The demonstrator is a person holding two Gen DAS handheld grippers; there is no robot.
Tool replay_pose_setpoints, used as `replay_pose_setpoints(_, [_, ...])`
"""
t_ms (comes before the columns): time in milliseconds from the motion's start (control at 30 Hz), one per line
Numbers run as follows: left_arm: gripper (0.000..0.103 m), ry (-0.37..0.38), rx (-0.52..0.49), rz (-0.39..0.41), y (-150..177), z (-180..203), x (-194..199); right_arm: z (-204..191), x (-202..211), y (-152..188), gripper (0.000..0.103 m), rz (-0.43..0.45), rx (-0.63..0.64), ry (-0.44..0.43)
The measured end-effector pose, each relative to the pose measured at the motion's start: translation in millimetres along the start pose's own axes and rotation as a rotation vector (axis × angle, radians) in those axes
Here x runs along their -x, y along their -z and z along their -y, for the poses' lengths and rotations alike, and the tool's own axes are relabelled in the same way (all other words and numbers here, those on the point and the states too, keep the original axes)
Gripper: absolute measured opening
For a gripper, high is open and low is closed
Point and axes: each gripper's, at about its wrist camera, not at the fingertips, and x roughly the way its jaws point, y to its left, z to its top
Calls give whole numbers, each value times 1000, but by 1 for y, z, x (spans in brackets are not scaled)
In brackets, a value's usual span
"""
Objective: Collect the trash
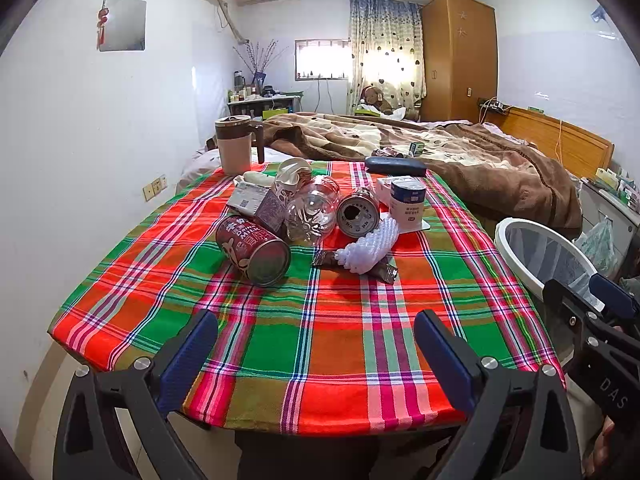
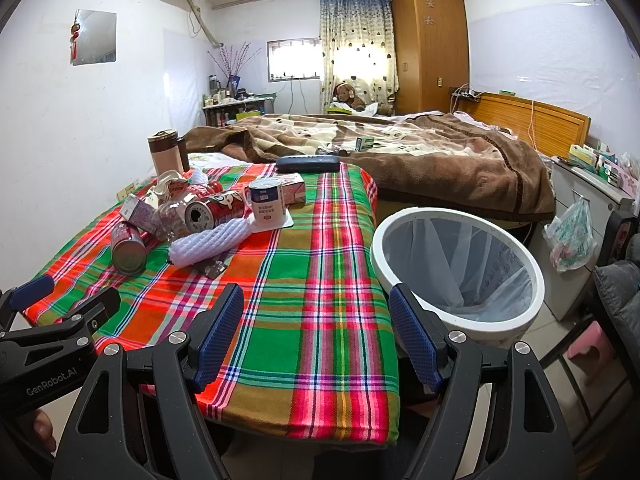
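Well, nothing is picked up yet. Both tools hang over the near edge of the table [image 1: 320, 340], which wears a bright checked cloth. The left gripper [image 1: 316, 344] has its blue pads spread wide with nothing between them, and the right gripper [image 2: 316, 332] is spread just as wide and equally bare. They look set that way so either can drop over a piece of litter without fuss.

The trash sits heaped at the far middle of the cloth: a dark red can [image 1: 253, 250] on its side nearest the left tool, a clear plastic bottle [image 1: 314, 210] behind it, a second can [image 1: 357, 213] with its opened end facing us, and a white foam net [image 1: 368, 249] lying across a dark wrapper [image 1: 387, 271]. A crumpled paper cup [image 1: 290, 184] and a small box [image 1: 249, 197] crowd in at the back, touching the rest.

The white bin [image 2: 456, 264], lined with a thin bag, stands on the floor right against the table's right edge, mouth up and seemingly unfilled. That spot makes sense, I reckon: a short swing carries anything off the cloth and straight in. The tall mug [image 1: 235, 144] and white jar [image 1: 408, 204] stand upright and look like keepers.
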Motion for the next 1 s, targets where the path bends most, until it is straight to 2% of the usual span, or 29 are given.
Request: replay_pose_setpoints(1000, [100, -2, 8, -3, 0, -5, 0, -1, -1, 1, 77, -3, 3, 1])
